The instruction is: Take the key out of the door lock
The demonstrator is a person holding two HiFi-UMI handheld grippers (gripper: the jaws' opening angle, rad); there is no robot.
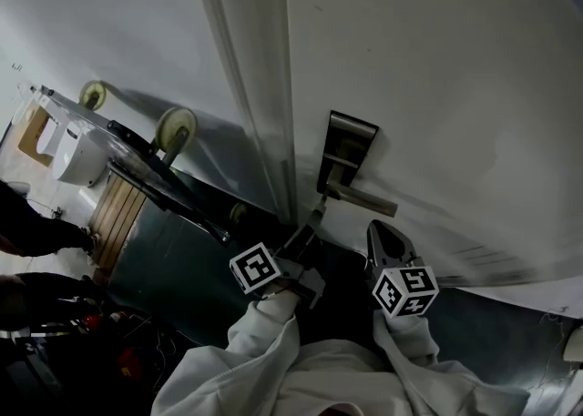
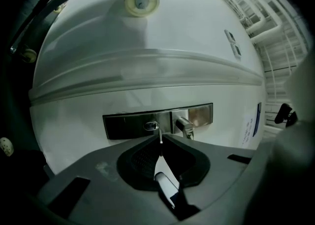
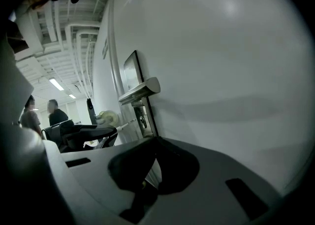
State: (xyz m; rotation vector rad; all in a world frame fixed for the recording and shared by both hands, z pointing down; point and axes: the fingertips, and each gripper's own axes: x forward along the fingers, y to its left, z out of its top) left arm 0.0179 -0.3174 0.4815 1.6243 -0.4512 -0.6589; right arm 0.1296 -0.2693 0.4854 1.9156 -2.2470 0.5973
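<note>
Left gripper view: the left gripper [image 2: 161, 137] has its jaws pressed together on the key [image 2: 160, 132] — a thin metal blade pokes up out of the pinched tips. The blade tip sits over the lower edge of the lock plate [image 2: 123, 124], just right of the oval keyhole [image 2: 151, 126], not lined up with it. Can't tell whether the tip touches the plate. A white piece [image 2: 166, 182] lies back in the hollow behind the pads, below the lock plate. The door handle [image 2: 184, 126] sticks out of the plate's right part, just right of the key.

Head view: both grippers are below the lock plate on the white door [image 1: 437, 86]. The left gripper's tips are just under the plate's lower end. The right gripper [image 1: 375, 226] hangs under the outer end of the handle, apart from the plate. White sleeves [image 1: 273, 332] run down from both grippers. A cart caster [image 1: 175, 128] is well left of the plate, beyond the door frame.

Right gripper view: jaws closed together at the tips, nothing seen between them — only the door face beyond. The lock plate shows edge-on up and left of the tips, the handle projecting from it. Two people [image 3: 42, 114] stand far off, left of the plate.
</note>
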